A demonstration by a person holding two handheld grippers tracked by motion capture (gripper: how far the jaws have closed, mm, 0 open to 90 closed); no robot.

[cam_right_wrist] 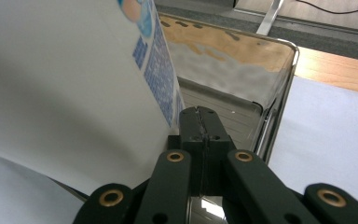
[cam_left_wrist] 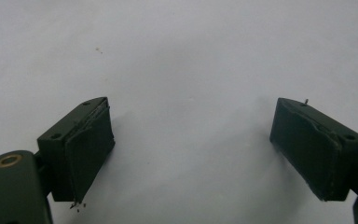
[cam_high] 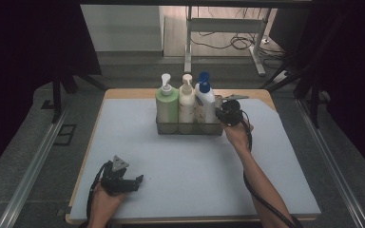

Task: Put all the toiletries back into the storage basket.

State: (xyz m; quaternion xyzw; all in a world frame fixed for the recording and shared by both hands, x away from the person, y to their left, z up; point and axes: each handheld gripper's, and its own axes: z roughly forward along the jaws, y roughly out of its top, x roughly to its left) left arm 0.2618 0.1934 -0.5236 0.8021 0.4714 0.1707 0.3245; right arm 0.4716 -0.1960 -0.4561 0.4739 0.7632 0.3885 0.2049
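With its jaws pressed together on nothing, right gripper [cam_right_wrist: 204, 135] sits inside the wire basket's [cam_right_wrist: 279, 107] end. White bottle [cam_right_wrist: 65, 79] just beside it; cream bottle [cam_high: 186, 102] and green bottle [cam_high: 167, 102] beyond. Left gripper [cam_left_wrist: 191, 149] well apart, jaws spread over grey mat [cam_left_wrist: 186, 56].

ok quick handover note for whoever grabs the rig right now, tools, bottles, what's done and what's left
Left tool: open, empty, resting low over the mat at the near left.
Right tool: shut with nothing between its jaws, tips inside the right end of the wire basket, beside the white bottle with the blue pump.
Bottles: the green bottle, the cream bottle and the white one stand upright in a row in the basket.
Done: all three bottles sit in the basket.
Left: probably just draw the right tool out without knocking the white bottle.
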